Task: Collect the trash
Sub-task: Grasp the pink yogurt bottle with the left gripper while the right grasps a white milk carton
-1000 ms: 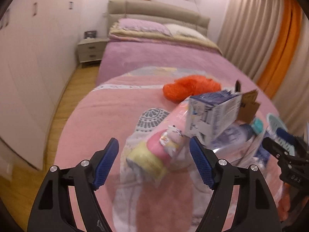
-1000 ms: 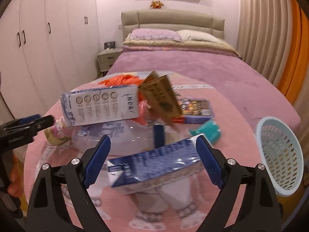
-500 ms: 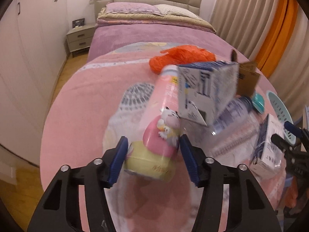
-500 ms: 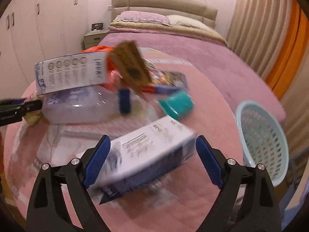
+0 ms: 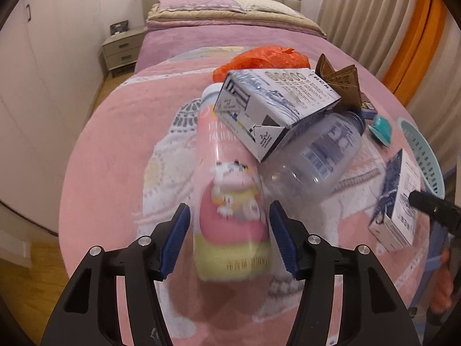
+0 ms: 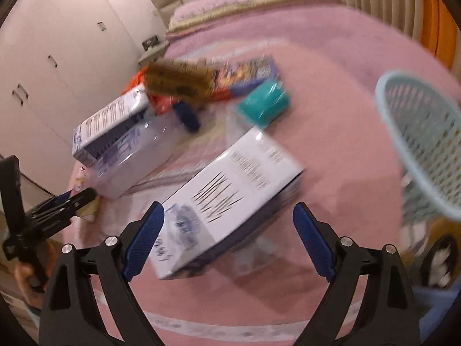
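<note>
The left claw (image 5: 229, 238) is straddling the lower end of the pink bottle (image 5: 230, 201), which is lying on the pink blanket (image 5: 115, 150) of the bed. The jaws are opening; whether the blue pads (image 5: 175, 242) are touching the bottle cannot be told, as its outline is blurred. The bottle's upper end is hidden under a white and blue carton (image 5: 273, 106), which is lying tilted across it. A clear plastic bottle (image 5: 319, 158) is lying just beside the pink bottle, on its right, and is partly covered by the same carton. Behind the carton, an orange plastic bag (image 5: 259, 57) and a brown folded card (image 5: 340, 83) are showing only in part.

The right claw (image 6: 229, 239) is standing wide open, and a second white carton (image 6: 227, 201) is lying between its jaws. The left pad appears to be just beside the carton's corner; the right pad is standing clear of it. This view is heavily blurred, so printed text is unreadable. Beyond this carton, a teal object (image 6: 262, 103) is lying on the blanket; its kind cannot be determined. To the right of the second carton, a light blue basket (image 6: 426, 144) is being cut off by the picture's edge.
</note>
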`<action>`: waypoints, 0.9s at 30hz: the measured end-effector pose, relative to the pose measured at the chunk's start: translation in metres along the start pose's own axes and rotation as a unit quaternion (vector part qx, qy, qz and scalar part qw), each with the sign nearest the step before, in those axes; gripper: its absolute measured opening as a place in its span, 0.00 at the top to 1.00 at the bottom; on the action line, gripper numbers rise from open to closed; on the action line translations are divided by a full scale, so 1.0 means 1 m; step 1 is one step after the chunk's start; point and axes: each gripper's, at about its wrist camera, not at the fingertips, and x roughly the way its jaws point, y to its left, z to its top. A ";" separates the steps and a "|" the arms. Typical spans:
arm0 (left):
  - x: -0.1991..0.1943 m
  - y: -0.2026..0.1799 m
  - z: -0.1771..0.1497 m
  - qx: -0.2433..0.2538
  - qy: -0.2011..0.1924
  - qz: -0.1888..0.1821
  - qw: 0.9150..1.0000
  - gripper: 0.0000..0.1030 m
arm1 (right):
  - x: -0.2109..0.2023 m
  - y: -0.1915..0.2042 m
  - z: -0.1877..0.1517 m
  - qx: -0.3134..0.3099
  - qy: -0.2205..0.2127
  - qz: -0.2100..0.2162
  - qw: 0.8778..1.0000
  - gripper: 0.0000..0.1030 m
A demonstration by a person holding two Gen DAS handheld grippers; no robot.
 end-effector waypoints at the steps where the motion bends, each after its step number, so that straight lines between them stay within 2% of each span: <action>1: 0.003 -0.001 0.002 0.006 0.003 0.003 1.000 0.42 | 0.008 0.002 0.001 0.020 0.012 0.002 1.000 0.16; 4: 0.013 -0.001 0.007 0.011 0.011 0.022 1.000 0.44 | 0.020 0.010 0.006 0.051 0.021 -0.006 0.998 0.14; 6: 0.016 -0.001 0.008 0.008 0.009 0.021 1.000 0.53 | 0.025 0.019 0.010 0.051 0.016 -0.034 0.998 0.14; 9: 0.013 -0.002 0.005 0.002 -0.001 0.026 1.000 0.53 | 0.032 0.029 0.012 0.051 0.014 -0.059 0.997 0.14; 12: 0.005 -0.003 -0.005 -0.010 -0.012 0.027 1.000 0.53 | 0.034 0.037 0.009 0.017 0.008 -0.070 0.997 0.15; 15: -0.009 0.004 -0.019 -0.034 -0.026 0.020 0.999 0.53 | 0.031 0.042 0.002 -0.033 0.010 -0.051 0.998 0.22; 19: -0.031 0.011 -0.040 -0.062 -0.045 0.012 0.997 0.54 | 0.014 0.041 -0.011 -0.124 0.003 -0.041 0.991 0.34; 21: -0.040 0.012 -0.047 -0.070 -0.053 0.006 0.996 0.54 | 0.005 0.037 -0.016 -0.147 0.000 -0.034 0.989 0.41; 24: -0.052 0.011 -0.053 -0.076 -0.063 -0.004 0.995 0.54 | -0.006 0.025 -0.021 -0.165 -0.003 -0.034 0.986 0.44; 27: -0.063 0.003 -0.061 -0.076 -0.072 -0.006 0.994 0.54 | -0.014 0.010 -0.020 -0.152 -0.005 -0.021 0.988 0.45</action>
